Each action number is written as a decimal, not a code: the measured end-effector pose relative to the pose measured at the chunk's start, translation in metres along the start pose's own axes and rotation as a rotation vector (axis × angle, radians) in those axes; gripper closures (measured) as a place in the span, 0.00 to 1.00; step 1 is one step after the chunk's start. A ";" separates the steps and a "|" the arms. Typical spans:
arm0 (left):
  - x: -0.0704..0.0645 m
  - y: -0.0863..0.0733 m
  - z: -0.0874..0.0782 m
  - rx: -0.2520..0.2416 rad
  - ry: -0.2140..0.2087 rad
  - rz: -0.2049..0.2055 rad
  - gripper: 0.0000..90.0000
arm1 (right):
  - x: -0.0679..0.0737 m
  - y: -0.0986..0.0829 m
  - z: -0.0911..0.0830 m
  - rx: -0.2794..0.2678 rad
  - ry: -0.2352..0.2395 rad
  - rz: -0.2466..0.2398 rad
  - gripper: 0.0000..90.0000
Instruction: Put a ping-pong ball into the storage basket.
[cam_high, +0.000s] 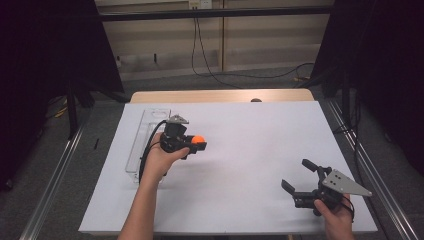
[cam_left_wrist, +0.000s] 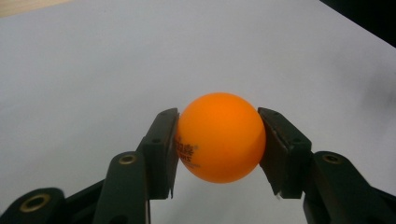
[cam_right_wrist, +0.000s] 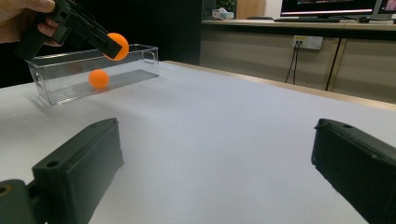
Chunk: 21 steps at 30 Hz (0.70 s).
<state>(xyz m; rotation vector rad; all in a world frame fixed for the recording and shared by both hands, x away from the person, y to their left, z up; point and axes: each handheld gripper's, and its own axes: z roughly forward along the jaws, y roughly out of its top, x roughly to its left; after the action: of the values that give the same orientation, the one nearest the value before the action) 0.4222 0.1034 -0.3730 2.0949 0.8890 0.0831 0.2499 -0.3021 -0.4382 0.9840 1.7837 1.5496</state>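
Left gripper (cam_high: 192, 145) pinches a ball (cam_left_wrist: 220, 137) near the bin (cam_right_wrist: 60, 77), one ball (cam_right_wrist: 98, 79) inside; right gripper (cam_high: 300, 180) spread, idle.

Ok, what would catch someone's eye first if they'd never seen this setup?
The orange ball, pinched between the left gripper's jaws above the white table, left of centre. A second orange ball lies inside the clear plastic bin near the table's left edge. The right gripper hangs open at the near right, holding nothing.
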 end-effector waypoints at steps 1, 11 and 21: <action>0.000 0.000 0.000 0.000 0.002 -0.001 0.57 | 0.000 0.000 0.000 0.000 -0.001 0.000 0.02; 0.004 0.000 -0.005 0.001 0.016 -0.001 0.57 | 0.000 0.000 0.000 0.002 0.002 -0.006 0.02; 0.007 -0.001 -0.008 0.009 0.026 0.000 0.57 | 0.000 0.000 0.000 0.003 0.002 -0.005 0.02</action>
<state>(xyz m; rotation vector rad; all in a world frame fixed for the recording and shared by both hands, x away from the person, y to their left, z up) 0.4238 0.1136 -0.3697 2.1069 0.9062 0.1066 0.2500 -0.3022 -0.4384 0.9793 1.7896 1.5459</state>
